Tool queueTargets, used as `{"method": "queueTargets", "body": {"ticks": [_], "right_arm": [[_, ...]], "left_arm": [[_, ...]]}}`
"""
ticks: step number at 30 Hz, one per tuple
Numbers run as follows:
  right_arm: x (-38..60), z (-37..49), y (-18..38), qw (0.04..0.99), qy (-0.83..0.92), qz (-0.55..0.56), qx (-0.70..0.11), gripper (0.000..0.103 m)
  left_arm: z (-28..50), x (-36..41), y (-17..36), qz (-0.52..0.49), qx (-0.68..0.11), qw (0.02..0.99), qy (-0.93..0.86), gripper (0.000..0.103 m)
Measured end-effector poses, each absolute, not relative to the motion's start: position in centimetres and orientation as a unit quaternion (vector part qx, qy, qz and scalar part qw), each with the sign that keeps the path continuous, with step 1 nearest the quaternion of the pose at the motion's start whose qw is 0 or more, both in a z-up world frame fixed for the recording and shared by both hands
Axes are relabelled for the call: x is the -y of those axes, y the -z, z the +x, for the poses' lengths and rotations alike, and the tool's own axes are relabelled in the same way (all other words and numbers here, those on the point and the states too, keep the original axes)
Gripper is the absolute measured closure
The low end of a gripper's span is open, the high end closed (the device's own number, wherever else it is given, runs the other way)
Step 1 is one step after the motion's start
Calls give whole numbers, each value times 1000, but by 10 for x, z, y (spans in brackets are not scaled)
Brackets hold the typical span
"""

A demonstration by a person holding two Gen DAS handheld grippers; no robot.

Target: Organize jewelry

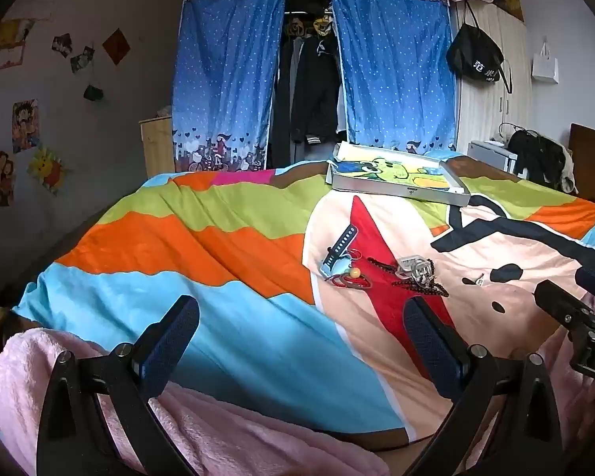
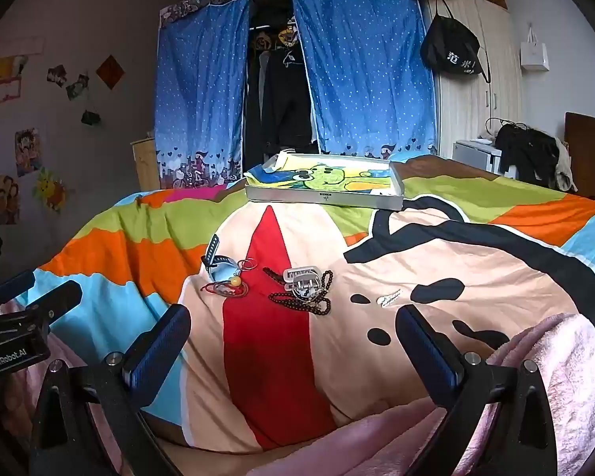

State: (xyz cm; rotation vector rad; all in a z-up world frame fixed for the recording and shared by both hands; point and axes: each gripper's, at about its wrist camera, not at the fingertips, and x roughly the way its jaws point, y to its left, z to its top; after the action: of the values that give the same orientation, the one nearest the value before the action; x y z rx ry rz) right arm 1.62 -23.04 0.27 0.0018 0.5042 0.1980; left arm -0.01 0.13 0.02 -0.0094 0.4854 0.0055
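Note:
Jewelry lies in a loose cluster on the colourful bedspread [image 1: 226, 238]. A watch with a dark blue strap [image 1: 339, 248] [image 2: 218, 261] lies beside a red cord bracelet with a yellow bead [image 1: 353, 275] [image 2: 234, 283]. To their right, a dark bead string [image 1: 416, 283] [image 2: 301, 301] is tangled with clear bangles [image 1: 412, 265] [image 2: 301, 279]. A small silver piece [image 1: 478, 279] [image 2: 390, 299] lies apart on the right. My left gripper [image 1: 299, 303] is open, short of the cluster and empty. My right gripper [image 2: 292, 311] is open too, just before the beads.
A shallow white box [image 1: 396, 188] [image 2: 321, 198] lined with a green cartoon print sits at the bed's far side. Pink fleece [image 1: 218, 436] [image 2: 555, 377] covers the near edge. Blue curtains [image 1: 226, 79] and a wardrobe stand behind the bed.

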Motion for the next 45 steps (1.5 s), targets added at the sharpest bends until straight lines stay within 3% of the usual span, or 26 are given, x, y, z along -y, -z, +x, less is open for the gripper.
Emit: {"method": "queueTargets", "body": {"ticks": [45], "right_arm": [[232,16,-3,963,-97,0,-252,0]], "left_arm": [[0,-2,0,-23,-247,969,2,2]]}}
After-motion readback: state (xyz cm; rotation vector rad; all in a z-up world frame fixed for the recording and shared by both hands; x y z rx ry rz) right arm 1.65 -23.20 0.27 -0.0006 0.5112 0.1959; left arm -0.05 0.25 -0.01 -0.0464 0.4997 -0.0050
